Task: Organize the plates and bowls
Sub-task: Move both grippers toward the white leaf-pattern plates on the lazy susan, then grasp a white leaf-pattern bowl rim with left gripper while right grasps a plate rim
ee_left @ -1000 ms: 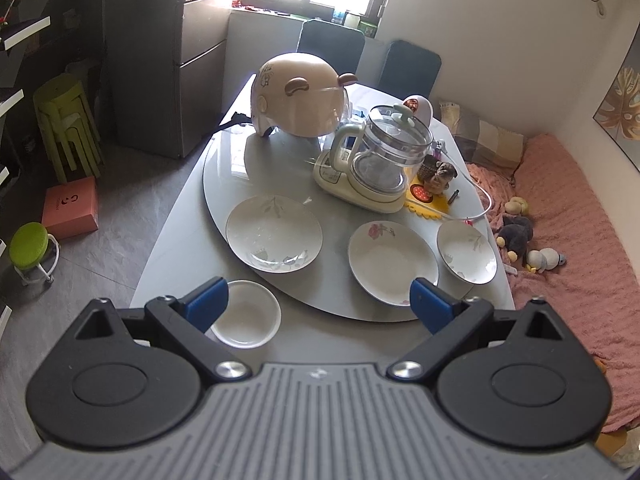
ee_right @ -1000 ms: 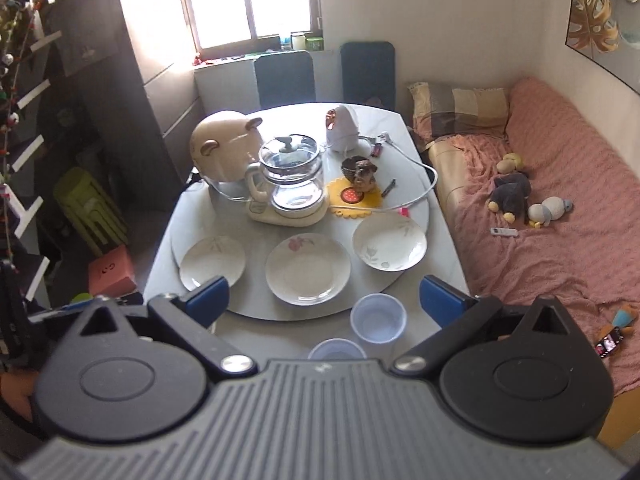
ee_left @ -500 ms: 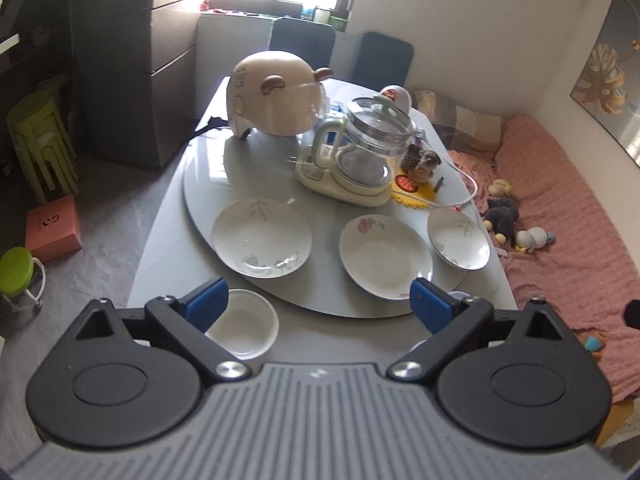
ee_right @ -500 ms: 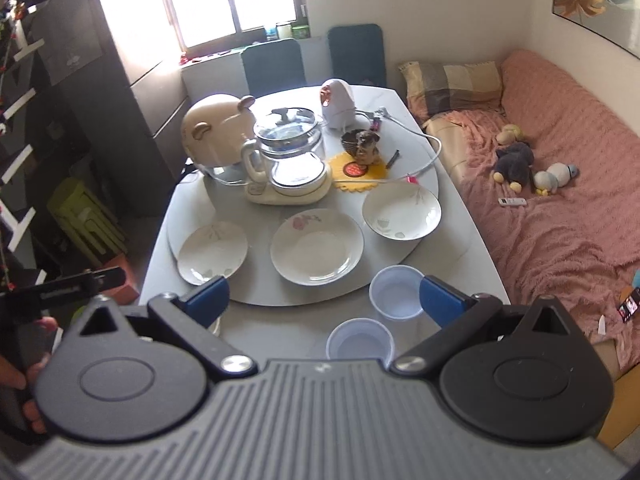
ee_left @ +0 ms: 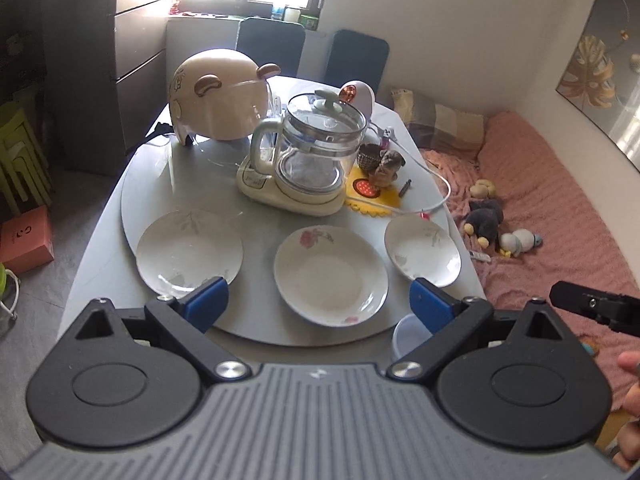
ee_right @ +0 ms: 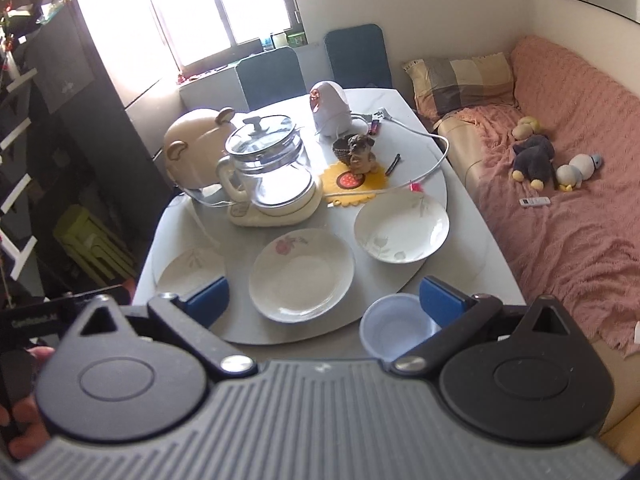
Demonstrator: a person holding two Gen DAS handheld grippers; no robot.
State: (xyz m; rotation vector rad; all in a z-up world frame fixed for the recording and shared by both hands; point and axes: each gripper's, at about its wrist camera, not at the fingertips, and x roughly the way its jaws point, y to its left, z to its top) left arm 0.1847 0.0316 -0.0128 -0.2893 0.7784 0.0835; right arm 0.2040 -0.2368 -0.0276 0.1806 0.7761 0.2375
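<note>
Three white plates lie in a row on the near side of the grey turntable [ee_left: 256, 328]: a left plate [ee_left: 189, 251], a middle plate with a pink flower [ee_left: 331, 276] and a deeper right plate [ee_left: 422, 250]. A pale blue plastic bowl [ee_left: 402, 336] stands on the table's front edge, partly hidden by a finger. My left gripper [ee_left: 319, 301] hovers open and empty in front of the middle plate. In the right wrist view the same left plate [ee_right: 191, 270], middle plate [ee_right: 301, 274], right plate [ee_right: 401, 227] and plastic bowl [ee_right: 394, 326] show. My right gripper [ee_right: 325, 298] is open and empty above the table's front edge.
Behind the plates stand a glass kettle on its base [ee_left: 308, 160], a beige bear-eared helmet [ee_left: 220, 106], a figurine on a yellow mat [ee_left: 386, 166] and a white cable [ee_right: 436, 160]. Two dark chairs are at the far side. A pink-covered bed [ee_right: 560, 220] lies right, green stools [ee_right: 94, 240] left.
Both grippers have come lower and nearer the table, the left one shifting right. The small white bowl at front left has left the left view. Both stay open.
</note>
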